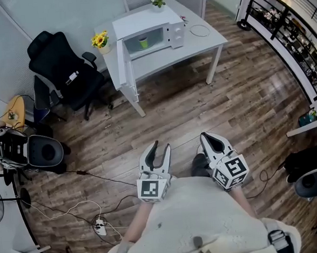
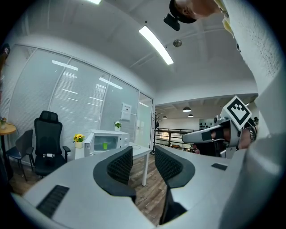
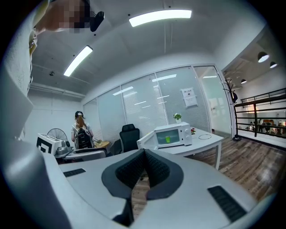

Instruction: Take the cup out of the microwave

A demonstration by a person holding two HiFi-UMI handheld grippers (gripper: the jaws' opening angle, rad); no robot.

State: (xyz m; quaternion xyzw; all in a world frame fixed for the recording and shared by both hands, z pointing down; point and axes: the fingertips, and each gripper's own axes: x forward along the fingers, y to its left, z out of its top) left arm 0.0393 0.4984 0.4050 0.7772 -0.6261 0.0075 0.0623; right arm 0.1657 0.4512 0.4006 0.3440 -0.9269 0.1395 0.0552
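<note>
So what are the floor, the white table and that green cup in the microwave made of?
Floor: grained brown planks with some sheen, wood or wood-look laminate. White table: smooth, matte, likely painted or laminated board. Green cup: too small to tell, maybe plastic.

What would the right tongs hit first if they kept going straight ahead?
Nothing nearby: the right tongs point across wooden floor toward the white table bearing the microwave, probably met first; depth is unclear.
</note>
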